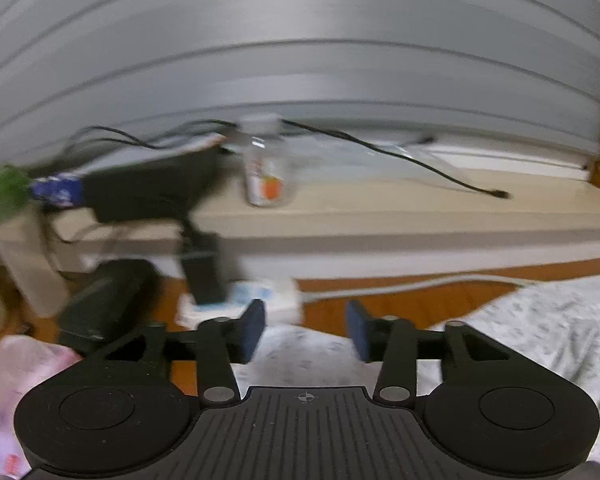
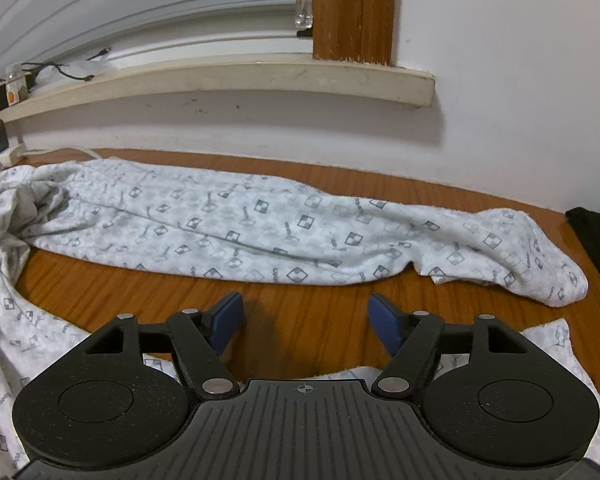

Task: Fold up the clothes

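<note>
Folding these printed pajama pants (image 2: 236, 220) is at the stage where both my tongs are empty and I need to pick a good grab. The right gripper (image 2: 306, 320) hovers with its blue pads spread apart over bare wood, nothing between them. The left gripper (image 1: 306, 330) is released too, jaws standing apart with only air between, though that view is smeared with blur so I can't tell much else there.

Everything below is relative to the pants. One leg lies stretched out long across the wooden table (image 2: 112, 292), just beyond my right tongs, with its cuff end toward the right and the bunched waist toward the left. The other leg runs from the waist back toward me, passing under my right tongs.

My guess for doing it well: pinch the near leg at the cuff and near the waist, lift both ends together, and lay it onto the far leg so the seams line up. Thin knit slides, so I'd bite deep and keep it taut.

Beyond the pants sits a cream window ledge (image 2: 260, 76) under grey shutters (image 1: 300, 40). Left of the waist there's a small plastic bottle (image 1: 266, 172) on the ledge, a black cable (image 1: 400, 156), and a pink garment (image 1: 16, 392) near my left tongs.
</note>
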`<state>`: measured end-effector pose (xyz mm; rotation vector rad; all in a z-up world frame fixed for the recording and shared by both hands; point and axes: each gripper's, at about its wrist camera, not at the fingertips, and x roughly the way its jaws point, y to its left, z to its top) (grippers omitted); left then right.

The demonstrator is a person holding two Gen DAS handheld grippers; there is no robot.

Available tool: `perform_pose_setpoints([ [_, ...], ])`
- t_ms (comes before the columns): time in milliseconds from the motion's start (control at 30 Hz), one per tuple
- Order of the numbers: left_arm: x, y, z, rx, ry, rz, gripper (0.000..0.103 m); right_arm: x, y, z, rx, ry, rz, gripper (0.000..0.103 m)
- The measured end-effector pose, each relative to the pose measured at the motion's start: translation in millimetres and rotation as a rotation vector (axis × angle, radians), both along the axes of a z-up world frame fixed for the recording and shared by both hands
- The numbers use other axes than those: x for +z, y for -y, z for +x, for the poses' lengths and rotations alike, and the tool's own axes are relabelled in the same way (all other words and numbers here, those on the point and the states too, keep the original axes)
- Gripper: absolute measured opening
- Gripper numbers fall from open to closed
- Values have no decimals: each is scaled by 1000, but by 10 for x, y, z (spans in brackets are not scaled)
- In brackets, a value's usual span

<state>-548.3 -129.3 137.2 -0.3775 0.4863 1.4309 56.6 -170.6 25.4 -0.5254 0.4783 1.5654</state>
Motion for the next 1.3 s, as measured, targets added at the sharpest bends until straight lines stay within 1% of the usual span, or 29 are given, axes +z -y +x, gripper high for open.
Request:
perform_pose_setpoints([
  [33, -33, -10, 86, -23, 9, -2, 59, -1, 0, -1, 0, 0, 0, 69],
  [100, -102, -37, 271, -71, 27, -6, 65, 0, -2, 2, 0, 0, 0, 70],
  [200, -211, -144, 641, -158, 49, -14, 70, 1, -5, 12, 3, -2, -1, 70],
  [300, -323, -276, 1038, -246, 58, -21, 73, 2, -7, 17, 4, -5, -3, 70],
  [400, -422, -386, 1380, -326, 87, -23, 76, 0, -8, 24, 5, -12, -5, 71],
  [500, -547, -457, 1612, -372, 105, -37, 76, -2, -11, 31, 8, -19, -9, 73],
  [600, -699, -494, 1758, -393, 89, -59, 77, -3, -10, 30, 11, -22, -11, 75],
  [733, -813, -523, 1802, -396, 64, -76, 78, -5, -15, 33, 16, -26, -13, 76],
  [833, -874, -500, 1766, -409, 75, -88, 78, -5, -18, 37, 19, -25, -15, 77],
  [967, -888, -386, 1710, -421, 78, -83, 78, -9, 26, 63, 26, -21, -20, 81],
  [1067, -905, -298, 1666, -434, 88, -110, 78, -9, 137, 162, 23, -22, -21, 82],
  [1200, -894, -153, 1620, -424, 97, -105, 78, -9, 298, 352, -10, -27, -22, 82],
  [1300, -873, -43, 1694, -438, 66, -77, 77, -9, 350, 417, -17, -31, -22, 82],
])
